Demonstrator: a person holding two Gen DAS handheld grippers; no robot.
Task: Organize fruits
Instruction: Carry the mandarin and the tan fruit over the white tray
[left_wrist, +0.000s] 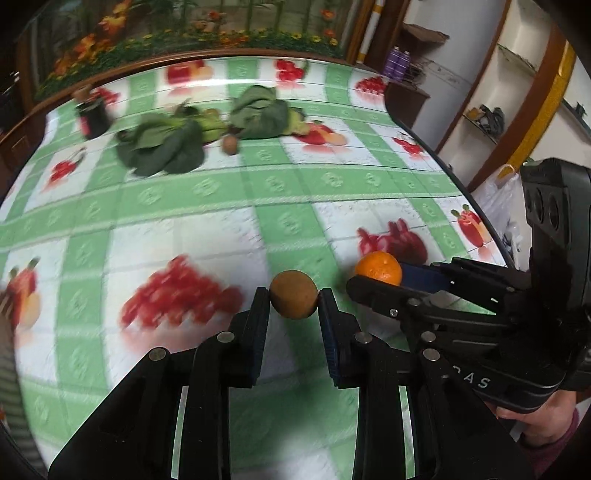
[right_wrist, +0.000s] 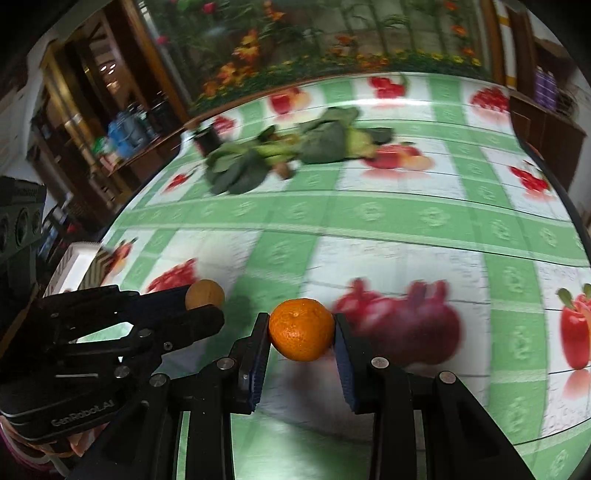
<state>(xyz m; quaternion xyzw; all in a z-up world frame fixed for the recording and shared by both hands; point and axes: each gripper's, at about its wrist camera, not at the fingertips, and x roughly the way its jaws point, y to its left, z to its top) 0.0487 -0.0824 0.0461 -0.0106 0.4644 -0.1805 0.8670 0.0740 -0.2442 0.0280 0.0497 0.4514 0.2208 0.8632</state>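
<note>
My left gripper (left_wrist: 293, 300) is shut on a round brown fruit (left_wrist: 293, 293), its pads pressing both sides, above the green checked tablecloth (left_wrist: 207, 229). Close on its right, my right gripper (left_wrist: 371, 281) is shut on an orange mandarin (left_wrist: 378, 267). In the right wrist view the mandarin (right_wrist: 301, 328) sits squeezed between the two blue-padded fingers of the right gripper (right_wrist: 301, 326). To the left there, the left gripper (right_wrist: 207, 304) shows with the brown fruit (right_wrist: 205, 293) at its tips. Both fruits hang clear of the cloth.
Far across the table lie dark leafy greens (left_wrist: 162, 144), a cabbage (left_wrist: 262, 114) and a small brown fruit (left_wrist: 229, 144). A dark cup (left_wrist: 92, 114) stands at the far left. The table edge (left_wrist: 476, 206) curves down the right side. A hand (left_wrist: 546, 417) holds the right gripper.
</note>
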